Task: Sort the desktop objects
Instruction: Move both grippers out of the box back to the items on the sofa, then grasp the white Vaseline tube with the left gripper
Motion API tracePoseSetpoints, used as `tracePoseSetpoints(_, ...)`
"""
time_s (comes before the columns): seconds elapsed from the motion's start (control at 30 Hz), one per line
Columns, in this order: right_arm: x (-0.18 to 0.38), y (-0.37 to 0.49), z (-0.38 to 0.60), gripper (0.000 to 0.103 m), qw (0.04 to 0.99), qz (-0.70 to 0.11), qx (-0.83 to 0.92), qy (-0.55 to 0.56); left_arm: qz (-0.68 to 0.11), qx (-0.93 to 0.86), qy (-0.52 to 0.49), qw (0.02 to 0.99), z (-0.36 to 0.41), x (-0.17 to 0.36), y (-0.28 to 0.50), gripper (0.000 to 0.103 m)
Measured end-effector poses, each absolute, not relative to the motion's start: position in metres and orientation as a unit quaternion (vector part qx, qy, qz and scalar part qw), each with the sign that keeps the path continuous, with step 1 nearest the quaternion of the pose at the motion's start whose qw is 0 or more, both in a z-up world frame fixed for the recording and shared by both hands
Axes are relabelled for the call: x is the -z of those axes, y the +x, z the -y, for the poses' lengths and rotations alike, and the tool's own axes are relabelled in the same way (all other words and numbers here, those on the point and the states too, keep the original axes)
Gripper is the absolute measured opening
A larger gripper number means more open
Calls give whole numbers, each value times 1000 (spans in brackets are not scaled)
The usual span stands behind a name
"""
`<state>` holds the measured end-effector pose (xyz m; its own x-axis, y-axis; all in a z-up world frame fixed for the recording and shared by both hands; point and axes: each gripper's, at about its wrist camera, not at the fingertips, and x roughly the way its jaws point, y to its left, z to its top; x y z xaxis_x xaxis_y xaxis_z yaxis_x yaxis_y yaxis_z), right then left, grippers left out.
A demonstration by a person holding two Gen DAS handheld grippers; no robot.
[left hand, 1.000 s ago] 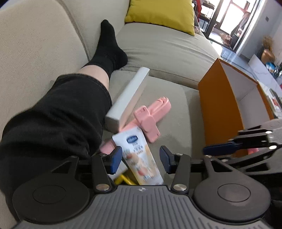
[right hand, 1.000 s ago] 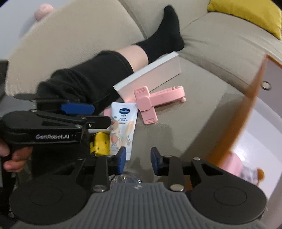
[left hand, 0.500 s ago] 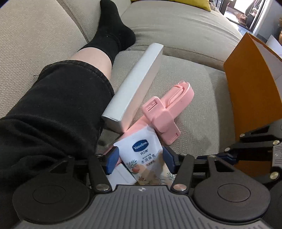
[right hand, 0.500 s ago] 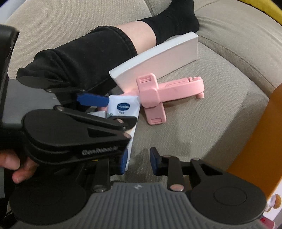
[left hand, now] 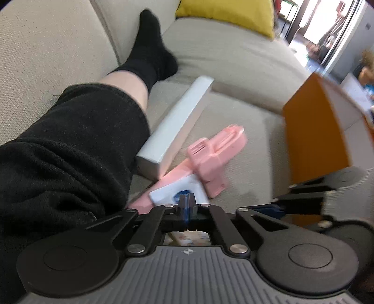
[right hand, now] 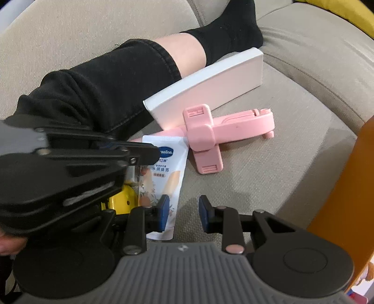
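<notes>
Left tool (left hand: 187,205) clamped on lotion tube (right hand: 163,177) — right tool (right hand: 183,210) agape over bare cushion (right hand: 268,168).

Beige fabric sofa (left hand: 233,53) with yellow cushion (left hand: 226,11), bright sunlit doorway (left hand: 322,21) beyond

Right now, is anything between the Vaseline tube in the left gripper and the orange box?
Nothing visible blocks that path. The left gripper is shut on the Vaseline tube; bare sofa cushion runs to the orange box. The pink holder lies just beyond the tube.
</notes>
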<state>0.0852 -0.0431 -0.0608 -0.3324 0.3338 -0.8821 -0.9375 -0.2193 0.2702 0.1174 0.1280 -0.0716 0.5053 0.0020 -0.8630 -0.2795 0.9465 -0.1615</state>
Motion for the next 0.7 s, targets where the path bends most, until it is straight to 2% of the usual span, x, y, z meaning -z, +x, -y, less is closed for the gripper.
tracePoseSetpoints(0.23, 45, 90, 55, 31, 476, -408, -706, -330, -444, -37, -118, 887, -112, 39, 91, 0)
tracePoseSetpoints(0.5, 50, 93, 62, 31, 487, -423, -691, -327, -473, -63, -126, 870, -118, 51, 91, 1)
tracePoseSetpoints(0.57, 50, 94, 61, 31, 492, -420, -689, -328, -481, -66, -124, 866, -118, 53, 93, 9)
tracePoseSetpoints(0.63, 48, 95, 61, 32, 498, -412, -687, -332, -485, -67, -126, 863, -119, 57, 98, 28)
tracePoseSetpoints(0.7, 47, 95, 61, 33, 503, -404, -684, -338, -487, -69, -132, 861, -122, 61, 97, 32)
